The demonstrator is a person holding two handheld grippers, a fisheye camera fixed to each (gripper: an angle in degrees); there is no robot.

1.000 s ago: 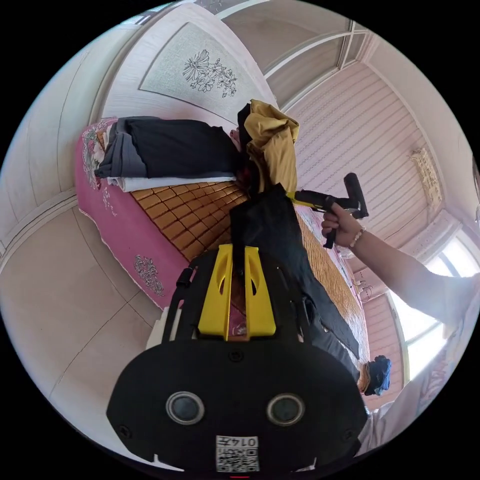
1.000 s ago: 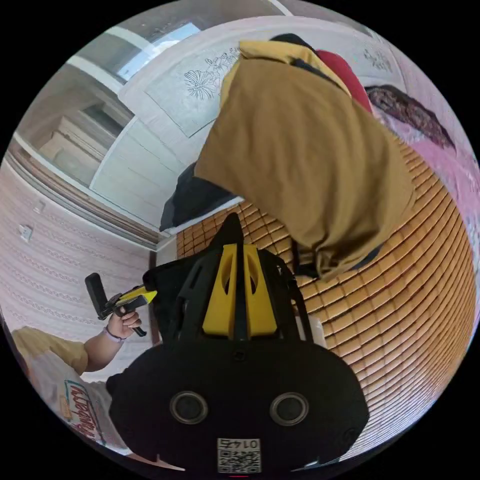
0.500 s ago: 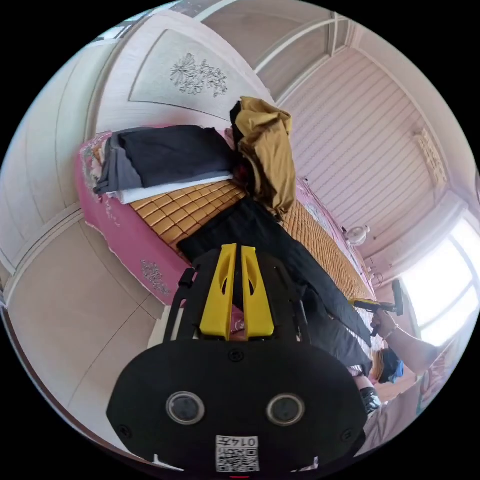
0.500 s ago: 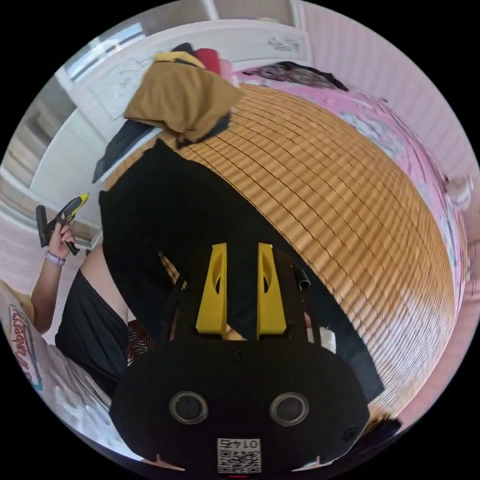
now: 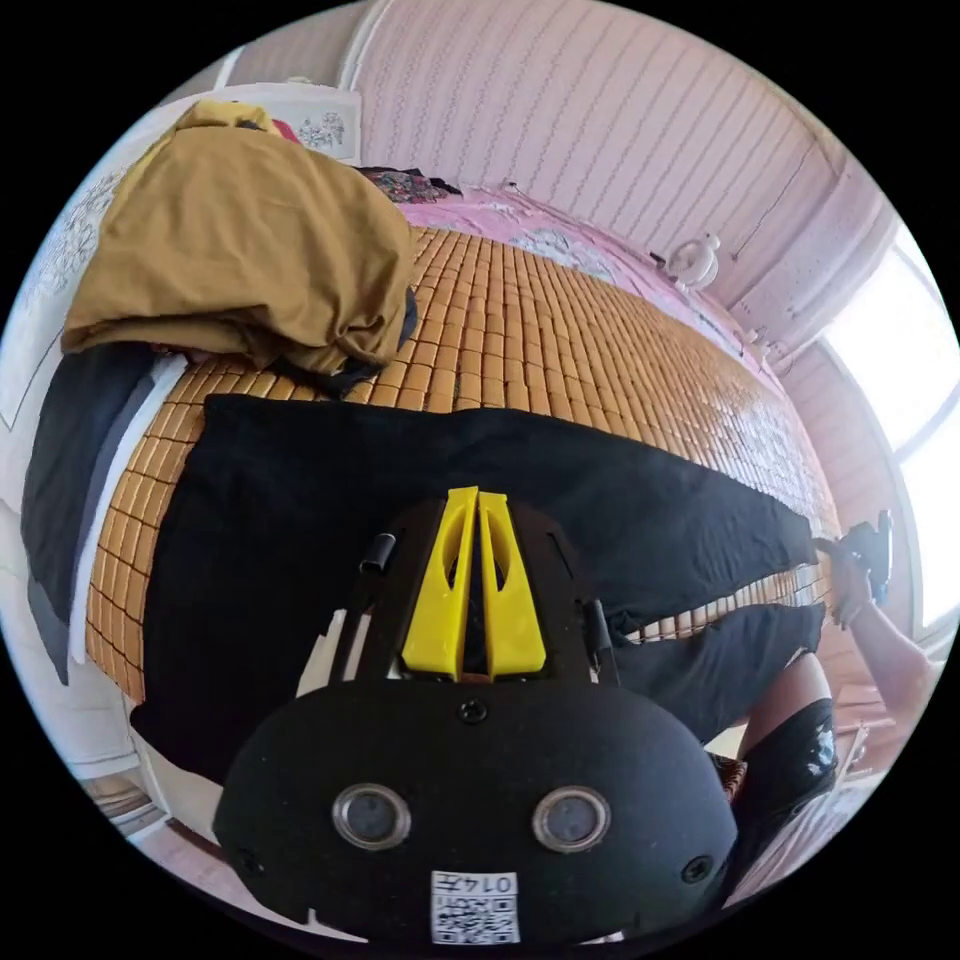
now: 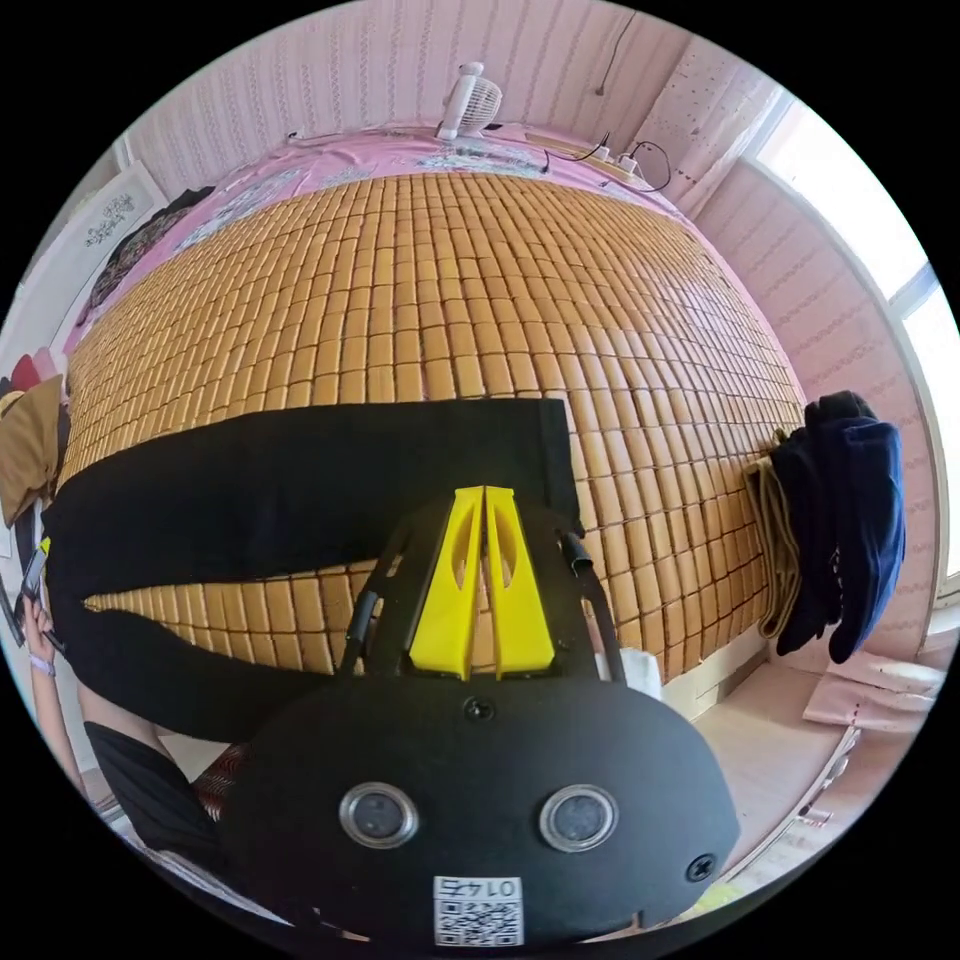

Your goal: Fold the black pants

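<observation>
The black pants point(image 5: 300, 500) lie spread lengthwise on the bamboo mat point(image 5: 520, 340). My left gripper point(image 5: 475, 495) has its yellow jaws shut on the cloth at the waist end. In the right gripper view the two legs point(image 6: 300, 470) part in a narrow V, the near one drooping over the bed's edge. My right gripper point(image 6: 485, 492) is shut on the far leg close to its hem point(image 6: 555, 450). Each gripper shows small in the other's view, the right gripper point(image 5: 865, 545) at the leg end and the left gripper point(image 6: 35, 575) at the waist.
A heaped mustard garment point(image 5: 240, 250) lies just beyond the waist, with a folded dark stack point(image 5: 70, 470) beside it. Dark blue clothes point(image 6: 850, 510) hang at the bed's other end. A small fan point(image 6: 470, 95) stands at the far side. The person's leg point(image 5: 790, 760) is against the bed.
The pants, held up a second ago, now lie flat along the mat. The right gripper travelled from the waist to the leg hem, opened on the way, and has shut.
</observation>
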